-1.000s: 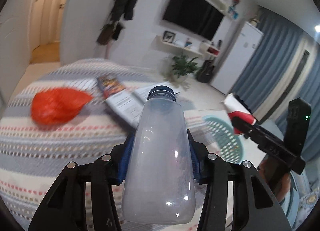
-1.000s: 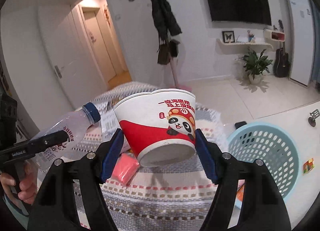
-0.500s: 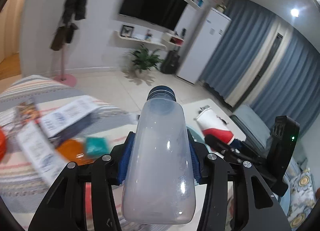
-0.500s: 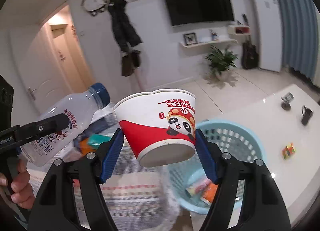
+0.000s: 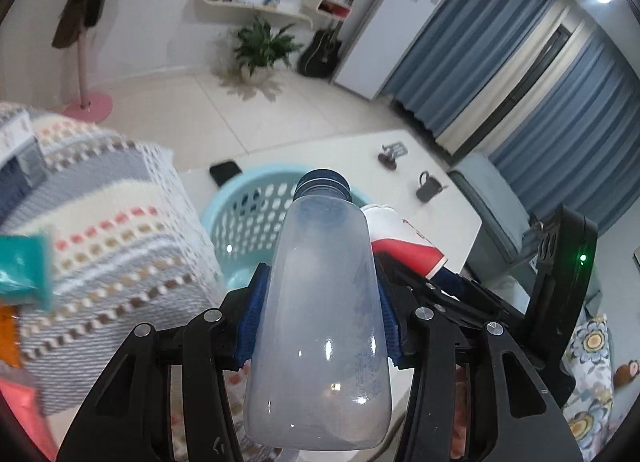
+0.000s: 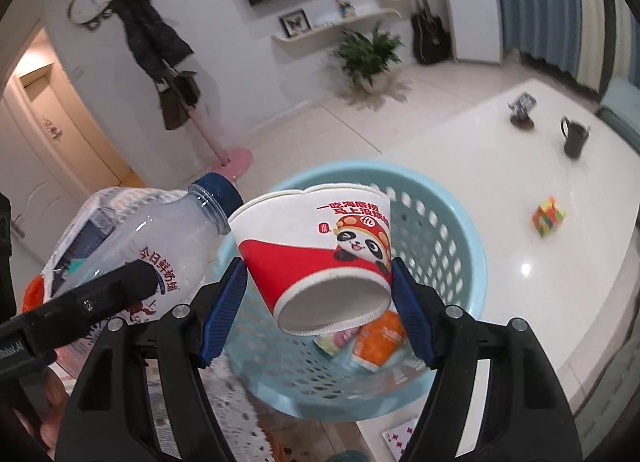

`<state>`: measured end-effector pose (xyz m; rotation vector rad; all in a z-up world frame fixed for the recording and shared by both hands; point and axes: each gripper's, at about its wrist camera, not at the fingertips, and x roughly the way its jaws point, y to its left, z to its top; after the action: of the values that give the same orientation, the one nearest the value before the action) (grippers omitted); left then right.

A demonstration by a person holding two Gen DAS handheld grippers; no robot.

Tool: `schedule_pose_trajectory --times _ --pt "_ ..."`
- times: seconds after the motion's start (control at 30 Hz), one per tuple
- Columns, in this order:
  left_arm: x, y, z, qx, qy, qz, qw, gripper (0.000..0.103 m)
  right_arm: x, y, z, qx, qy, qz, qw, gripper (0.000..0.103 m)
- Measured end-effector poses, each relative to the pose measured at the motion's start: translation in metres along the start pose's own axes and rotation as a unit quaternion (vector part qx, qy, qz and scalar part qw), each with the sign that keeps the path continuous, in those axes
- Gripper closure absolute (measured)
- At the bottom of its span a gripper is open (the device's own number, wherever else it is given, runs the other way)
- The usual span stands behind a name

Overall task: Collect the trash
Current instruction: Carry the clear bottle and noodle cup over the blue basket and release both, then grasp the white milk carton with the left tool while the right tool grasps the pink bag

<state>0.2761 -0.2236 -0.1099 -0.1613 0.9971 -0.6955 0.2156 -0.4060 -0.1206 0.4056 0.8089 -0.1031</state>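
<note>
My left gripper (image 5: 318,322) is shut on a clear plastic bottle (image 5: 320,326) with a dark blue cap, held over the near rim of a light blue perforated basket (image 5: 240,214). The same bottle (image 6: 160,250) shows at the left of the right wrist view. My right gripper (image 6: 318,302) is shut on a red and white paper cup (image 6: 320,250) with a panda print, hanging above the basket (image 6: 448,254). The cup (image 5: 404,238) also peeks out beside the bottle in the left wrist view. Wrappers, one orange (image 6: 380,338), lie in the basket.
A striped knit blanket (image 5: 100,230) with teal and pink packets lies left of the basket. A white table (image 6: 520,190) holds a dark mug (image 6: 574,138), a colour cube (image 6: 548,216) and a small stand. A black phone (image 5: 226,172) lies beyond the basket. A coat rack and plant stand by the wall.
Both grippers swung right and down from the blanket to the basket, carrying bottle and cup. The basket now lies directly under them; the red bag has left the view.
</note>
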Motion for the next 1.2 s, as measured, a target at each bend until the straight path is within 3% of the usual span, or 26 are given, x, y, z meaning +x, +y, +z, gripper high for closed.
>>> schedule_pose_trajectory --times 0.13,0.33,0.57,0.83,0.97,1.13,1.2 --pt "0.014 0.005 -0.001 -0.009 0.013 -0.009 0.9998 0.056 0.011 -0.013 -0.006 0.019 0.017 -0.006 1.000 0.034" --pt "0.005 0.010 -0.003 -0.012 -0.006 -0.005 0.9999 0.036 0.010 -0.025 -0.007 0.041 0.021 -0.007 0.999 0.034" --pt "-0.018 0.010 -0.007 -0.012 -0.023 -0.002 0.9997 0.035 -0.003 -0.023 -0.008 0.035 0.012 -0.003 0.999 0.034" --pt "-0.061 0.021 -0.018 -0.019 -0.059 0.002 0.9981 0.035 -0.025 0.010 -0.007 -0.006 -0.012 0.018 1.000 0.035" --pt "-0.093 0.027 -0.025 -0.025 -0.091 0.014 0.9954 0.035 -0.038 0.036 -0.008 -0.034 -0.026 0.036 0.998 0.042" --pt "-0.145 0.045 -0.042 -0.033 -0.139 0.050 0.9884 0.035 -0.058 0.080 -0.014 -0.083 -0.051 0.069 0.993 0.049" --pt "-0.169 0.058 -0.052 -0.043 -0.164 0.086 0.9819 0.035 -0.064 0.098 -0.017 -0.099 -0.057 0.084 0.990 0.050"
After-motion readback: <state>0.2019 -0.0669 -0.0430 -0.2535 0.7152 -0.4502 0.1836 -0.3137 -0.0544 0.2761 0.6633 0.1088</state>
